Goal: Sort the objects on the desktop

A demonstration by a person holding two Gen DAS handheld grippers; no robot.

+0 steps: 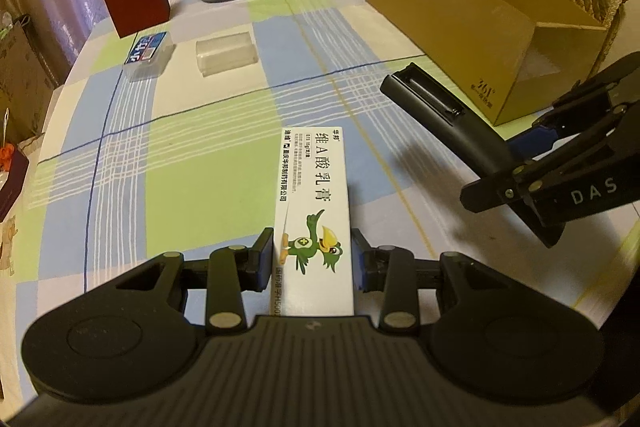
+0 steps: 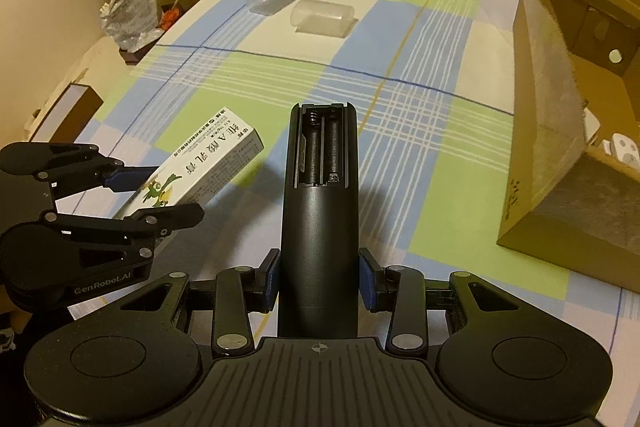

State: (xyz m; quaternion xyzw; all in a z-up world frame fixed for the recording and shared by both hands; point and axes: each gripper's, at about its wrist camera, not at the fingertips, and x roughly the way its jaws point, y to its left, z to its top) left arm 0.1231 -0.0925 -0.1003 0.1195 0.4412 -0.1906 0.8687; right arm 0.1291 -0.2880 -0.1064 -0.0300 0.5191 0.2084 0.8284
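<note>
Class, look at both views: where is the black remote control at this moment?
The black remote control is clamped in the right gripper, battery bay open and facing up, held above the checked tablecloth between the white medicine box and the cardboard box.

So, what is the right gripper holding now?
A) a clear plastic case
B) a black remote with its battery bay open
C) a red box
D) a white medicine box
B: the right gripper is shut on the black remote, whose open bay shows two batteries; the white box is in the left gripper.
</note>
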